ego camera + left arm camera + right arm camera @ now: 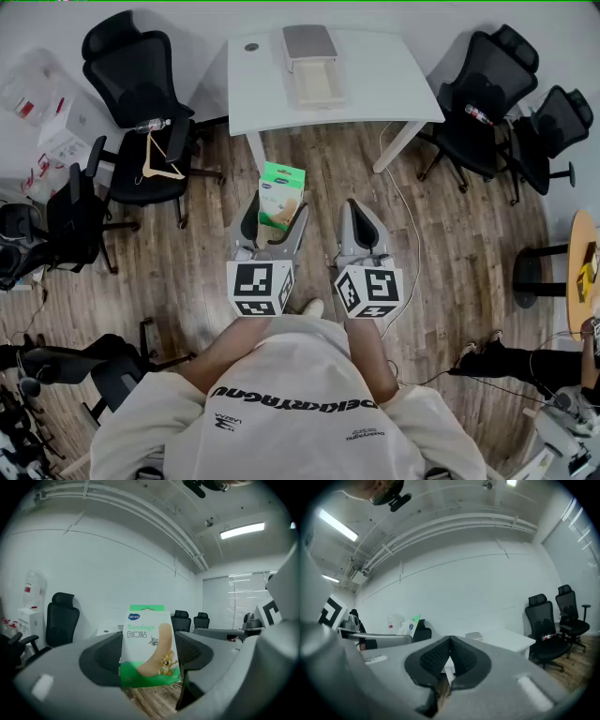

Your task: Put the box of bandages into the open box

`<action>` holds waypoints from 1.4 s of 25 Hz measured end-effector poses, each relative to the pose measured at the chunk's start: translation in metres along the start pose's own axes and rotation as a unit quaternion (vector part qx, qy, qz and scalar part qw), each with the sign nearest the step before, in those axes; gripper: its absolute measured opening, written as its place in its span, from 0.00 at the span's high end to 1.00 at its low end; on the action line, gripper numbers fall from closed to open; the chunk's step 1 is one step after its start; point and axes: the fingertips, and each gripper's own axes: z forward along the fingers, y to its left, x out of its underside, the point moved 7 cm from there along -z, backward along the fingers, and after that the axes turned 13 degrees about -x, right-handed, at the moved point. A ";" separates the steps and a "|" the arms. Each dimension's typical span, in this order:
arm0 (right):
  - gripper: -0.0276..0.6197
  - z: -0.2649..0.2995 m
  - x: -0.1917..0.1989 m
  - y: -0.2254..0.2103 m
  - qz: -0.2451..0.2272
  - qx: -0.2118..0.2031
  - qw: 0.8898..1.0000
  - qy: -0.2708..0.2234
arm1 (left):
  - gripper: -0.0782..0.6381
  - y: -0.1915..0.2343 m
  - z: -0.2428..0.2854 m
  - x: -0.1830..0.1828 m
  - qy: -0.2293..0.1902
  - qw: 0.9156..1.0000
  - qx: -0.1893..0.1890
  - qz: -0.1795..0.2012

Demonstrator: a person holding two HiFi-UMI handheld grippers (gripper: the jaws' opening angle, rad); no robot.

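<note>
- Box of bandages [282,197]: green and white, upright, printed face toward the left gripper's camera. It sits between the two pads of the left claw [274,225], held over the wooden floor [441,234] and short of the worktop [394,84].
- Left claw: jaws stand wide, one on each side panel of the carton, which is clear of the floor and so carried. Grip appears to be on the lower half; the top flap sticks out above the pads.
- Right claw [361,220]: jaws closed together, nothing between them. It hangs just beside the left one, idle.
- Open box [319,101]: white tray on the far-middle part of the worktop, grey lid swung up behind it. Interior looks bare from the head view.
- Small round item [251,46] lies at the worktop's near-left corner, well apart from the tray.
- Step in hand, as judged: carry, not yet placement.
- To do it well: bring the carton forward over the worktop's near edge, high enough to clear the tray's front wall.
- Centre it over the tray before lowering. The carton may be taller than the tray wall, so tipping it flat probably seats it better.
- Release only once it rests on the tray bottom; keep the right claw clear of the lid.
</note>
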 end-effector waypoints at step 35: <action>0.96 -0.001 0.015 -0.076 -0.005 -0.030 1.000 0.007 | 0.39 -0.055 0.035 0.033 -0.012 0.999 -0.033 0.013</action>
